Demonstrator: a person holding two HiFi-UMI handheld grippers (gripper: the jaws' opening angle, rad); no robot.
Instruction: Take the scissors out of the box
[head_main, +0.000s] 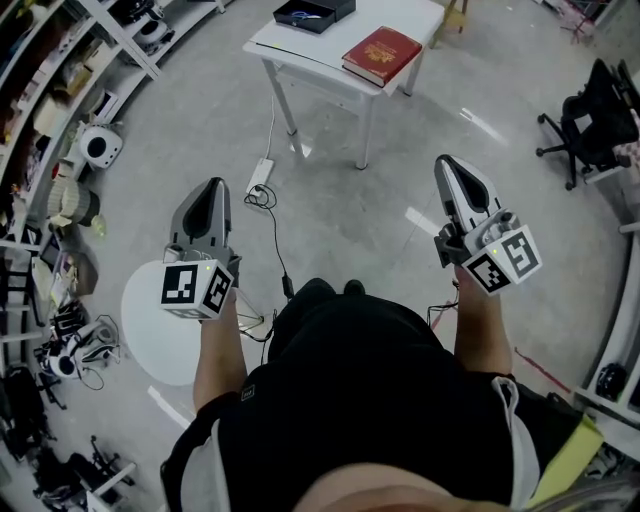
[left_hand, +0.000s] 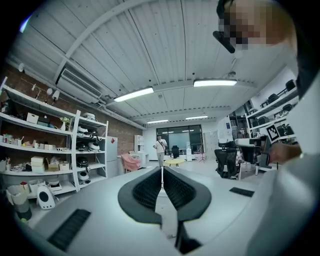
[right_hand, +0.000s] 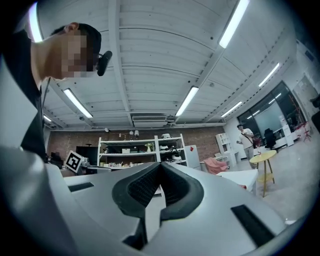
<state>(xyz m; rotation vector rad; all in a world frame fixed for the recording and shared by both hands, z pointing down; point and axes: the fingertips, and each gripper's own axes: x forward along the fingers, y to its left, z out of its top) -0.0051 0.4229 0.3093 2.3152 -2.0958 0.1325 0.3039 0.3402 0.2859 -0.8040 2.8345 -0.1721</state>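
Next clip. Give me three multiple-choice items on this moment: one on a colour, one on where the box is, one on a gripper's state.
1. What colour is the book? A blue; B red; C green.
2. Where is the box? A on the white table; B on top of the book; C under the white table.
3. How is the left gripper set? A jaws wide apart; B closed on the book; C jaws together, empty.

Answers: 1 B, its cover is red. 2 A, it sits on the tabletop, apart from the book. 3 C, the pads meet with nothing between them.
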